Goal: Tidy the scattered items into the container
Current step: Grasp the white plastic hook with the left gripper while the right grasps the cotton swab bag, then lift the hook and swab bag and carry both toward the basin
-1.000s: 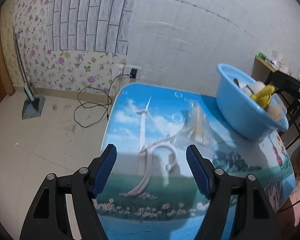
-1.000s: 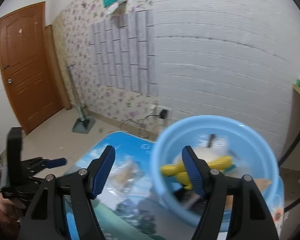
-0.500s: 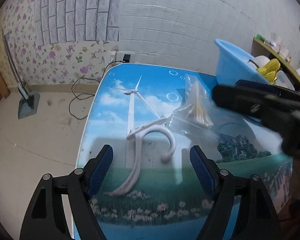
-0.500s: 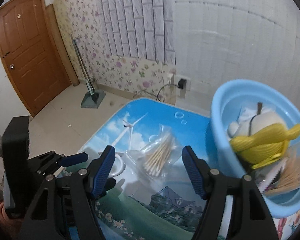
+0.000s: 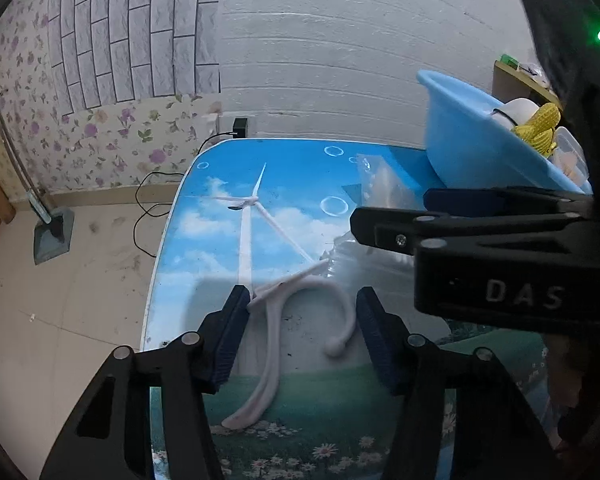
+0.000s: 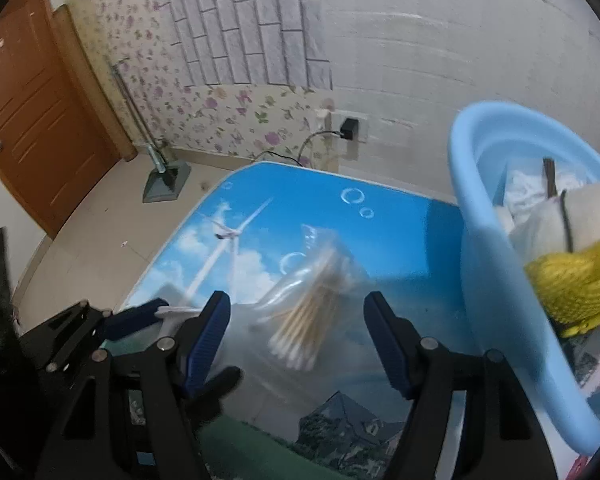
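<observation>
Basin (image 6: 496, 280), blue, rigid, part-filled, at the table's (image 5: 300, 168) right edge. Swab bag (image 6: 312, 304), light, slippery: we straddle it with the right gripper (image 6: 296, 336), jaws apart, empty. White hanger (image 5: 300, 304), stiff, thin: left gripper (image 5: 300, 336), just been closing, brackets its hook, not yet pinching.

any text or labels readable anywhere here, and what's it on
"DAS": raised letters on the black body of the right gripper, seen in the left wrist view.
No other text shows: none on the blue basin, the bag of cotton swabs or the table.
</observation>
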### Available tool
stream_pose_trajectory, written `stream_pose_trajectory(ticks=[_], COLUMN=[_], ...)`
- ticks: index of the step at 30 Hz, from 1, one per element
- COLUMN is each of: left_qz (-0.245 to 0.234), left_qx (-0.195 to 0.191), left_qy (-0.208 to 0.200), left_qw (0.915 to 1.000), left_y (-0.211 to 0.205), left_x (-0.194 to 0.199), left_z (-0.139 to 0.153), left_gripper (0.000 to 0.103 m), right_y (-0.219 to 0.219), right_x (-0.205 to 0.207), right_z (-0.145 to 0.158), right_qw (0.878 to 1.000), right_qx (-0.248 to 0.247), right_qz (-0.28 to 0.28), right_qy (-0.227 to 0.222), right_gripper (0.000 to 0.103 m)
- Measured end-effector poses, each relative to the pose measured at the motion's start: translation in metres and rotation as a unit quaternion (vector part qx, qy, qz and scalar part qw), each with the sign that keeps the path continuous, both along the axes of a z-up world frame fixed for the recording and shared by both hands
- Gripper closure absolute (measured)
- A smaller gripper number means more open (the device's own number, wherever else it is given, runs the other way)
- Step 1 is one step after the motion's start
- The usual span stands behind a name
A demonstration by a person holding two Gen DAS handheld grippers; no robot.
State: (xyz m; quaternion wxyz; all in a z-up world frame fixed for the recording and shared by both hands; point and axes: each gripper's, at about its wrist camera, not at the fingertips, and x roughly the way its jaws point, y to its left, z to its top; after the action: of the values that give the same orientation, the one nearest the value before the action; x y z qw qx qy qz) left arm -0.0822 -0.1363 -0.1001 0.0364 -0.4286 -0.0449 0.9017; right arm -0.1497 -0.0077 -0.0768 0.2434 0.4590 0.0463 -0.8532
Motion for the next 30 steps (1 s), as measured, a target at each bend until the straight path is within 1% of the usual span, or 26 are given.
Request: stream_pose_trajectory(ticks=[3,5,8,14,21,26,30], left_qz=[-0.001,0.000,0.001,0.003,0.004,-0.003,-0.014], left_qx=[-0.002,-0.002,0.000,0.001,0.002,-0.006,0.005], left_qy=[0.000,0.000,-0.001,-0.007,-0.006,-0.008,-0.006], left_qw=[1.0000,1.0000,1.0000,1.0000,1.0000,0.9999,0.9999], left_y=[0.000,0.000,0.000,0.002,0.014,0.030,0.048], left_x=[0.001,0.002,0.005,0.012,0.024,0.031,0.041], left_z=[0.000,0.001,0.001,0.002,0.008,0.011,0.017], left_gripper=[0.048,0.048,0.048,0.048,0.048,0.048,0.048], right_y=[-0.001,-0.003,0.001,0.004,0.029,0.059,0.087], right_x=[-0.003,-0.001,0.002,0.011,0.029,0.045,0.060], right_z=[-0.006,-0.008,-0.008,-0.006,-0.002,-0.002,-0.002], right_qw=[1.000,1.000,1.000,0.998,0.998,0.998,0.998], right_qx=[-0.005,-0.002,-0.017,-0.019,-0.024,-0.026,-0.025], right_qz=[0.003,0.010,0.023,0.056,0.063,0.056,0.048], right_qy=[-0.007,-0.001,-0.003,-0.005,-0.008,-0.011,-0.011], right_gripper=[0.034,0.034,0.052,0.068,0.074,0.075,0.075])
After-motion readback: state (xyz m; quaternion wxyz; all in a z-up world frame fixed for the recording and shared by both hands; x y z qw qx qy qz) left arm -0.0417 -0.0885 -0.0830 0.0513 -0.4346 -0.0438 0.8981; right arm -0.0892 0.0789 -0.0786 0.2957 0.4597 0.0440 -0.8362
